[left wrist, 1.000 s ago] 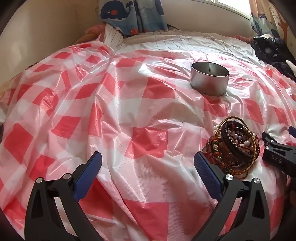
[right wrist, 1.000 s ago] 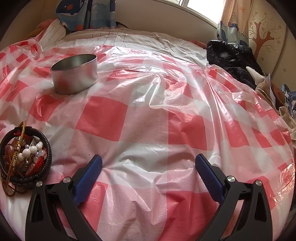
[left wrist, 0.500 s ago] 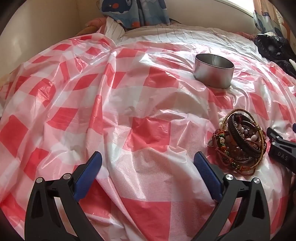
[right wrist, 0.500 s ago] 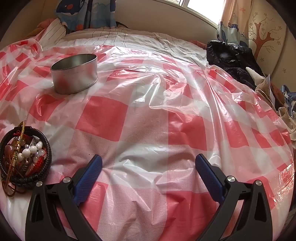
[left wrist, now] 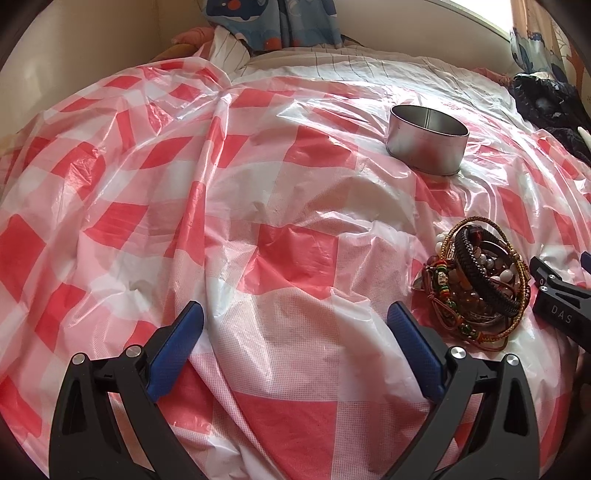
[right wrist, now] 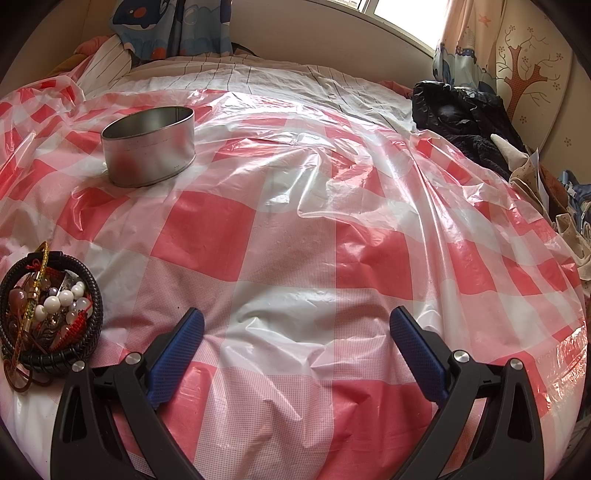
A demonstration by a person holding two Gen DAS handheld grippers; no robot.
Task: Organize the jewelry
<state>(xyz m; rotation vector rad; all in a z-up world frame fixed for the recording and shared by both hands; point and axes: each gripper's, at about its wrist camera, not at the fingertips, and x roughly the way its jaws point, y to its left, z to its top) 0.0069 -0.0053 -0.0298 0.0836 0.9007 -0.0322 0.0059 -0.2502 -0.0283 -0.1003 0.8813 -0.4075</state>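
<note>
A pile of bracelets (left wrist: 476,284) with beads, braided black bands and gold cord lies on the red-and-white checked plastic sheet (left wrist: 258,221); it also shows at the left edge of the right wrist view (right wrist: 48,310). A round silver tin (left wrist: 426,138), open on top, stands farther back; it shows in the right wrist view (right wrist: 149,146) too. My left gripper (left wrist: 295,332) is open and empty, left of the pile. My right gripper (right wrist: 297,338) is open and empty, right of the pile; its finger (left wrist: 554,299) shows in the left wrist view.
The sheet covers a striped bed (right wrist: 240,74) and is wrinkled. A black bag (right wrist: 458,114) and clothes lie at the right edge. A whale-print curtain (right wrist: 170,26) and a wall stand behind the bed.
My left gripper has lowered and come slightly forward, so the tin and bracelet pile sit lower and larger in its view. The right gripper has not moved.
</note>
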